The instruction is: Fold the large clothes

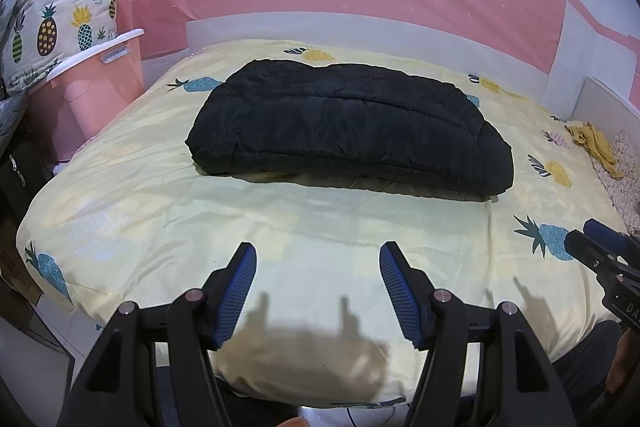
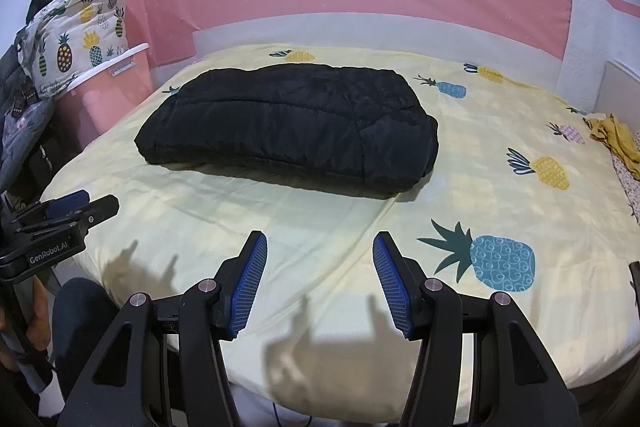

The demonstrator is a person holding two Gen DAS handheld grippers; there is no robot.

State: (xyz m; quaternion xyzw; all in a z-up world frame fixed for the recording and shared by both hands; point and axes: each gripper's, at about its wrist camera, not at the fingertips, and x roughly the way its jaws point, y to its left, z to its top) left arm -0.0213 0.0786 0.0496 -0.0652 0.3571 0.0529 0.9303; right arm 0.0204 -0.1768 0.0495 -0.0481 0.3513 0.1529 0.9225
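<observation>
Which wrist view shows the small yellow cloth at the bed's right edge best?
The right wrist view: the crumpled yellow cloth appears larger there, with clearer folds. The left wrist view shows the same cloth smaller and dimmer.

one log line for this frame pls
task: fold clothes | black jacket folded on bed | left gripper open, empty | right gripper open, empty

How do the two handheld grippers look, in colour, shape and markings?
Both have black angular frames with triangular cut-outs and round silver pivot pins. Each finger carries a long blue ribbed pad. The left gripper shows white lettering "GenRobot.AI" on its body in the right wrist view. The right gripper shows only partial white letters in the left wrist view. The hands are barely visible.
</observation>
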